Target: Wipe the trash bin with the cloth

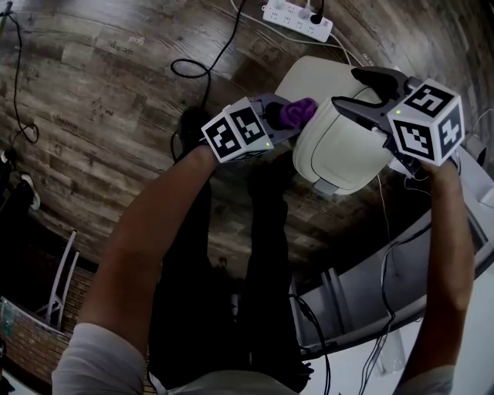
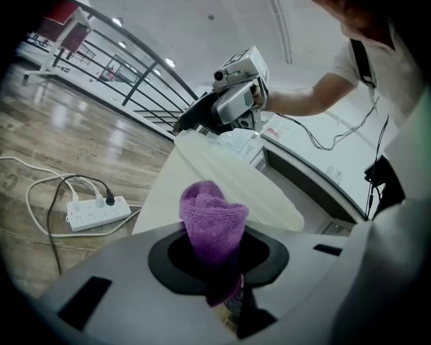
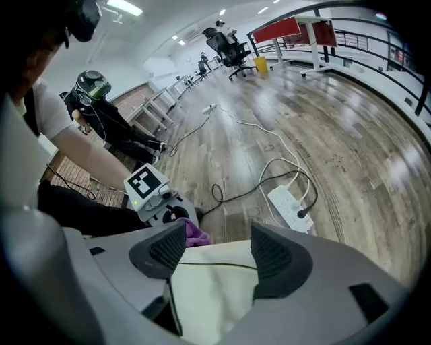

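A cream-white trash bin (image 1: pixel 340 146) with a domed lid stands on the wooden floor. My left gripper (image 1: pixel 287 119) is shut on a bunched purple cloth (image 1: pixel 301 110), which is held against the bin's left side near the top. In the left gripper view the cloth (image 2: pixel 212 219) sticks up out of the jaws with the bin (image 2: pixel 222 178) right behind it. My right gripper (image 1: pixel 347 89) is open, its jaws straddling the top of the lid. In the right gripper view the bin's lid (image 3: pixel 215 290) lies between the spread fingers (image 3: pixel 279 259), and the cloth (image 3: pixel 196 233) shows at its far edge.
A white power strip (image 1: pixel 297 17) with cables lies on the floor just beyond the bin. A black cable (image 1: pixel 197 68) loops to the left. A white desk frame (image 1: pixel 401 270) with wires stands at the right. Another person (image 3: pixel 101 111) stands far back.
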`<state>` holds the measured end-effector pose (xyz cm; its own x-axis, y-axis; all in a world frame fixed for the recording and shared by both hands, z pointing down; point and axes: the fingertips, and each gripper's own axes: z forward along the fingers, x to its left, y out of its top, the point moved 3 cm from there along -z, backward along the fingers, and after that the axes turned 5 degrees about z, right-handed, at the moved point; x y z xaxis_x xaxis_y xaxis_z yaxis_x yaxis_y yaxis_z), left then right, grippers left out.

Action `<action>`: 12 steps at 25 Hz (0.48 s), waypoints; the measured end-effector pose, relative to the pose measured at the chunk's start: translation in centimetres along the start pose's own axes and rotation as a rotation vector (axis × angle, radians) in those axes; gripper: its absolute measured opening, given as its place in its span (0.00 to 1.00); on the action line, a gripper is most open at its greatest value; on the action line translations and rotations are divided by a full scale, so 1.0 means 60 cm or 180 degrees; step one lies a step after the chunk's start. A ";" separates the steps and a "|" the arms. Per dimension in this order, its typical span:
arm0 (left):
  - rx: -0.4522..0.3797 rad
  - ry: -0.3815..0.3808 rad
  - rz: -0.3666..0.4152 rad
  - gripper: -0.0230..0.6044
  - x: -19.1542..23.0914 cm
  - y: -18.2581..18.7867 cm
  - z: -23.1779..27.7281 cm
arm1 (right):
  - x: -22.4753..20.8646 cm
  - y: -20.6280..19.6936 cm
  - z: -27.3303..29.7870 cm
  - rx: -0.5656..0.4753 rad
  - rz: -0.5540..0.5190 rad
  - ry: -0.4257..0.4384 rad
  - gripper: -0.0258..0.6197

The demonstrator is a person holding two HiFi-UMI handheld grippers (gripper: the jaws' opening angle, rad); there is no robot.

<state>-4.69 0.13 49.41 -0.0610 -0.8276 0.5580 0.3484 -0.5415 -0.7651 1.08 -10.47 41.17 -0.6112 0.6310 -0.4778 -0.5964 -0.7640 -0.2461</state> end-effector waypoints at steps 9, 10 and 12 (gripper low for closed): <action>-0.0060 0.0025 -0.0298 0.17 -0.055 -0.060 -0.001 | 0.077 0.013 0.053 0.0107 -0.0330 -0.0133 0.40; -0.0080 0.0029 -0.0381 0.17 -0.059 -0.070 -0.002 | 0.084 0.011 0.060 0.0150 -0.0388 -0.0188 0.34; -0.0133 0.0054 -0.0583 0.17 -0.064 -0.089 -0.003 | 0.097 0.004 0.076 0.0237 -0.0467 -0.0285 0.15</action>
<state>-6.51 6.19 51.28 -0.1357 -0.7167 0.6840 0.2910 -0.6888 -0.6640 -5.00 -6.39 42.19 -0.5569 0.7468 -0.3635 -0.7173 -0.6531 -0.2428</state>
